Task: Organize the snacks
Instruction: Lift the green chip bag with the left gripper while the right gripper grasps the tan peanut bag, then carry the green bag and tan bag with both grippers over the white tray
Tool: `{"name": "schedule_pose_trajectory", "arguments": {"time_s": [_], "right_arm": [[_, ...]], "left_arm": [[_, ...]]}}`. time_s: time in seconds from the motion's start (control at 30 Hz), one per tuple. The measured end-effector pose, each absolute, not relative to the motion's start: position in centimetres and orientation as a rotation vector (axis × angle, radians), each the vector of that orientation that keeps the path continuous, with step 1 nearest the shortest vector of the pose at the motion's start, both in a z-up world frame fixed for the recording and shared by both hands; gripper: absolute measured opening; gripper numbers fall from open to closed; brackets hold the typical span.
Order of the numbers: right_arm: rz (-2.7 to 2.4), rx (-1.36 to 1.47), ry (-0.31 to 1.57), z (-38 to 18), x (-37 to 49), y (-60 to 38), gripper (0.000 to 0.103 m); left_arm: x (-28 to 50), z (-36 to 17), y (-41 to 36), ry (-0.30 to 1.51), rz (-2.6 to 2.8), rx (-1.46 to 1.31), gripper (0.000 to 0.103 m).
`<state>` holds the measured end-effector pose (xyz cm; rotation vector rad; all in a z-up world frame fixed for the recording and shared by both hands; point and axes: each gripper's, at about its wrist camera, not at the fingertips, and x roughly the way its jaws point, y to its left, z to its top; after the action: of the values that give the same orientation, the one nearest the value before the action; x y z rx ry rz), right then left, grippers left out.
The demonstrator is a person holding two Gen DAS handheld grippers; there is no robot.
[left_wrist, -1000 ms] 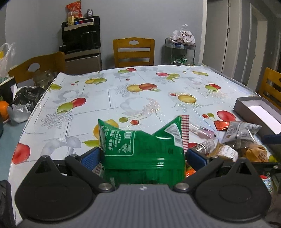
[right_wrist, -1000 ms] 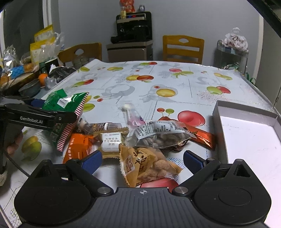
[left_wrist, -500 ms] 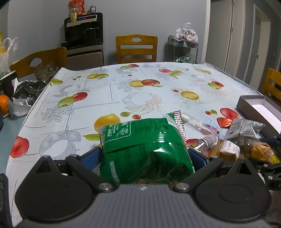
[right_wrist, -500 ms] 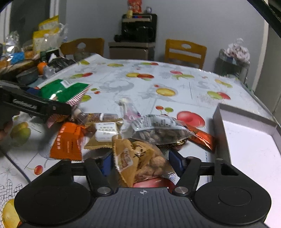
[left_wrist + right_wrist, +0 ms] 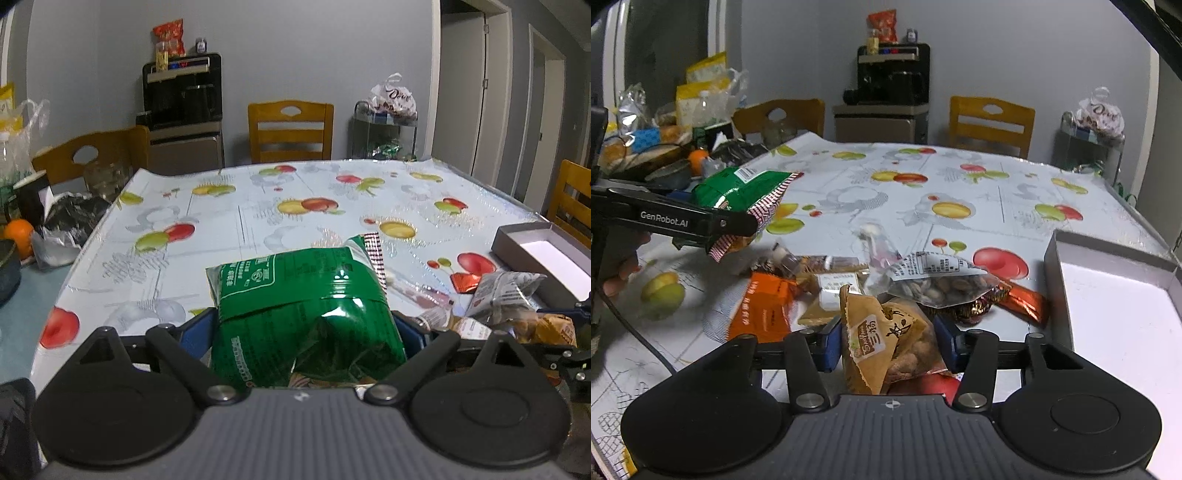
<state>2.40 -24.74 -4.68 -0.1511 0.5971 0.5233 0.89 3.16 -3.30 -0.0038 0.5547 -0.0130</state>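
My left gripper (image 5: 306, 328) is shut on a green snack bag (image 5: 303, 306) and holds it above the table; the bag also shows at the left of the right wrist view (image 5: 746, 192). My right gripper (image 5: 886, 343) is shut on a brown peanut packet (image 5: 886, 336) at the near edge of a pile of snacks. The pile holds a clear nut bag (image 5: 938, 280), an orange packet (image 5: 764, 310), a beige packet (image 5: 834, 291) and a red-brown wrapper (image 5: 1023, 302). An open grey box (image 5: 1115, 314) with a white floor lies right of the pile.
The table (image 5: 258, 206) has a fruit-print cloth. Wooden chairs (image 5: 291, 129) stand at the far and left sides. A black appliance (image 5: 184, 92) is on a cabinet behind. Bags, a bowl and an orange (image 5: 18, 232) crowd the left side surface.
My right gripper has closed on the brown peanut packet. My left gripper has lifted the green bag higher and tipped it flatter.
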Motion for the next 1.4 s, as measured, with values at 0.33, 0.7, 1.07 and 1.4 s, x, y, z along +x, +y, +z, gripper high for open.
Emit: {"name": "schedule_pose_trajectory", "arguments": {"time_s": [0.33,0.7,1.07,1.4], "right_arm": [[0.533,-0.126,0.549,-2.3,1.5,-26.1,0.049],[0.541,-0.071,0.422,1.1,0.9,-28.4,0.047],[0.473,-0.054,0.389,1.1,1.7,-31.3,0.047],[0.368,-0.043,0.373,0.4,2.7,-35.4,0.047]], "left_arm": [[-0.5,-0.2,1.5,0.488,-0.048,0.029,0.096],[-1.7,2.3,-0.9,0.436,-0.084,0.063,0.096],[-1.4,3.5,-4.2,0.421,-0.118,0.103,0.096],[1.2,4.5,-10.2,0.416,-0.211,0.145,0.096]]}}
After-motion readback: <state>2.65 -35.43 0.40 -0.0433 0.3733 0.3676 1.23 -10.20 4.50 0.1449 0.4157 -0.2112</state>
